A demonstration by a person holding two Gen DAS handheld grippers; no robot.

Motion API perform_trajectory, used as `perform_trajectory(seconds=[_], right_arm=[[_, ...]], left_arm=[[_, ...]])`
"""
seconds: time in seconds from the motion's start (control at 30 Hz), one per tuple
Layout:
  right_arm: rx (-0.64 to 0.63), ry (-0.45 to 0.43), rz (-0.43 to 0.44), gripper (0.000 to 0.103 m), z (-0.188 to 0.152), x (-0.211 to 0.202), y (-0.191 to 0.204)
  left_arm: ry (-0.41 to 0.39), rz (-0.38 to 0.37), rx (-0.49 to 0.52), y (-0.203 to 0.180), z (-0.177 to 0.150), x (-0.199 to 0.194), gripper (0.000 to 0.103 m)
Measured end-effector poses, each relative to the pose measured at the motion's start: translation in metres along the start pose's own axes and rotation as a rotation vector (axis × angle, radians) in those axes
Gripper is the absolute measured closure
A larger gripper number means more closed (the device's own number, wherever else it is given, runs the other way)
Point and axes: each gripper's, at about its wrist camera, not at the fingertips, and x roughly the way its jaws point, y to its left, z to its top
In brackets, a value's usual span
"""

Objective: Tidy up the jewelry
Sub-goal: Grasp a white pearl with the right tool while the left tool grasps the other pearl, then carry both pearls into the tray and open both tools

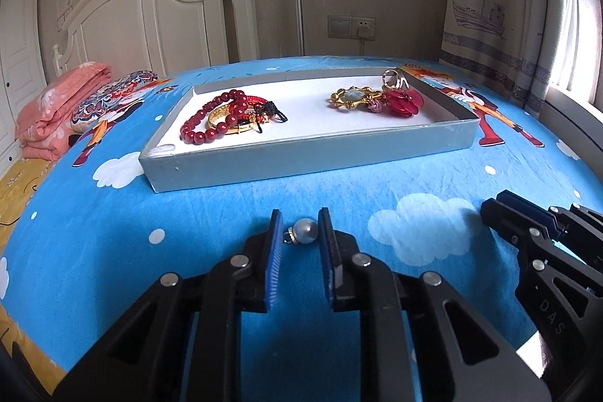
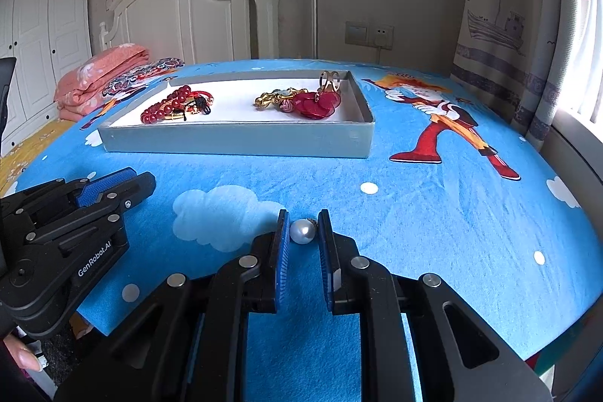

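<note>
Blue cartoon bedsheet (image 1: 226, 206) fills both views, white headboard (image 2: 188, 6) behind, curtain (image 2: 508, 25) at the window side. Left wrist view first: the left gripper (image 1: 300, 216) is low over the sheet, and the left pearl (image 1: 305, 231) sits right between its blue pads, little gold loop pointing at the left pad, slim gaps on either side, so the jaws stand narrowly open with nothing clamped. That pearl is hidden in the other view, where the gripper shows only side-on. Right wrist view now: the right gripper (image 2: 303, 216) frames the right pearl (image 2: 302, 231), which touches the left pad with a sliver of daylight at the right pad, so again slightly parted and not pinching. Only this view shows the sheet's near-left edge dropping away. Open blue cloth runs from both pearls up to the grey tray (image 1: 301, 153), whose low front wall faces the grippers; red beads (image 1: 211, 123) lie inside left, red flower charm (image 1: 403, 102) inside right, white floor bare between them.
</note>
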Motion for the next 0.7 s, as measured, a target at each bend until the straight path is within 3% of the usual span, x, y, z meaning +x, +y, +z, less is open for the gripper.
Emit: perform_trajectory(seconds=[0.4, 0.7], right_arm=[[-0.074, -0.023, 0.032, 0.088, 0.002, -0.009, 0.025], [-0.08, -0.038, 0.036, 0.088, 0.014, -0.01, 0.035]], left_arm=[[-0.033, 0.042, -0.068, 0.024, -0.012, -0.021, 0.084], [-0.09, 0.071, -0.063, 0.026, -0.012, -0.039, 0.084]])
